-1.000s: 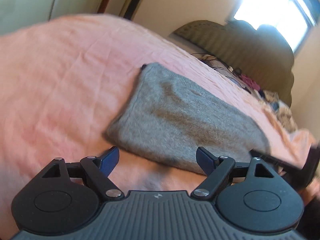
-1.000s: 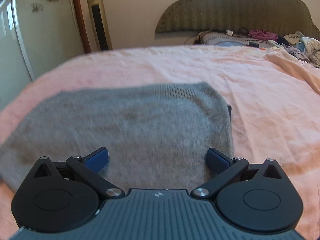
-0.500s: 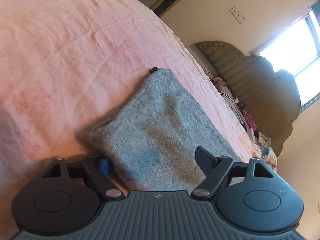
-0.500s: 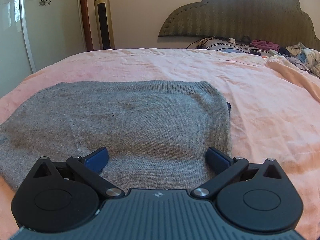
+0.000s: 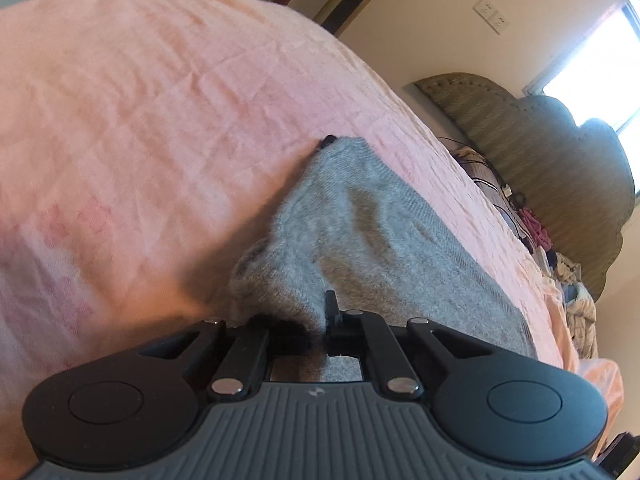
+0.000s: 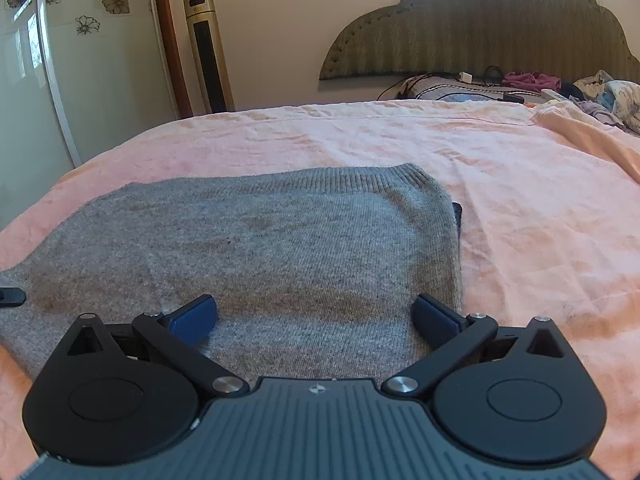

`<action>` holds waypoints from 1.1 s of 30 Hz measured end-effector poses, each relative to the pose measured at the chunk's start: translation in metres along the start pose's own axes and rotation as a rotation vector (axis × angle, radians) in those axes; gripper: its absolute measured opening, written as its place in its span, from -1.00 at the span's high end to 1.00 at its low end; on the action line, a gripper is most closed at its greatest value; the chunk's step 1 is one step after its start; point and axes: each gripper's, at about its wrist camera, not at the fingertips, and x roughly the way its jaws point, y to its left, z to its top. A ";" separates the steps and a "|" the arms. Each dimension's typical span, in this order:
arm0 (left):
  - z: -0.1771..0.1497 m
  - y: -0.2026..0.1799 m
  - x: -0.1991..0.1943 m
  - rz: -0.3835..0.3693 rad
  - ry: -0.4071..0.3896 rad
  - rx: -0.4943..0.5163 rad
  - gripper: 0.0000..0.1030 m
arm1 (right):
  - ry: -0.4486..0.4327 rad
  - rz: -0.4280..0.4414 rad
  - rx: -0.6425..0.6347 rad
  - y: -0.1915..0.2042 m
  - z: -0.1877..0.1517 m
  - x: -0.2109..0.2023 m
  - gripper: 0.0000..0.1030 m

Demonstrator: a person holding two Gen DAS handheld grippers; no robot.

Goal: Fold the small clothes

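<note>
A grey knitted garment [image 6: 260,248] lies folded and flat on the pink bed sheet [image 6: 520,208]. It also shows in the left wrist view [image 5: 380,248]. My left gripper [image 5: 308,320] is shut on the near left corner of the garment, which bunches up between the jaws. My right gripper [image 6: 316,316] is open and low over the garment's near right part, its blue pads [image 6: 192,316] on either side of the knit. A tip of the left gripper [image 6: 12,296] shows at the left edge of the right wrist view.
A padded green headboard [image 6: 480,28] stands at the far end, with cables and a heap of clothes [image 6: 600,92] below it. A tall tower fan [image 6: 208,48] and a glass door [image 6: 48,60] stand beyond the bed's left side.
My left gripper has closed on the garment's corner, which now bunches up in the jaws. My right gripper has stayed open and come slightly lower over the garment.
</note>
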 end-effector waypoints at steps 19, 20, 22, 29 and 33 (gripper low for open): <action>-0.063 -0.138 -0.003 -0.124 -0.077 0.755 0.90 | -0.066 0.355 0.609 -0.068 0.025 -0.028 -1.00; -0.077 -0.145 0.001 -0.140 -0.065 0.823 0.90 | -0.042 0.417 0.637 -0.071 0.035 -0.024 -1.00; -0.108 -0.153 0.013 -0.145 -0.040 0.927 0.90 | 0.036 0.493 0.625 -0.067 0.051 -0.011 -1.00; -0.111 -0.149 0.012 -0.159 -0.038 0.917 0.90 | 0.275 0.523 0.545 -0.030 0.078 0.051 -1.00; -0.104 -0.152 -0.005 -0.214 -0.080 0.905 0.90 | 0.351 0.606 0.556 -0.012 0.095 0.080 -1.00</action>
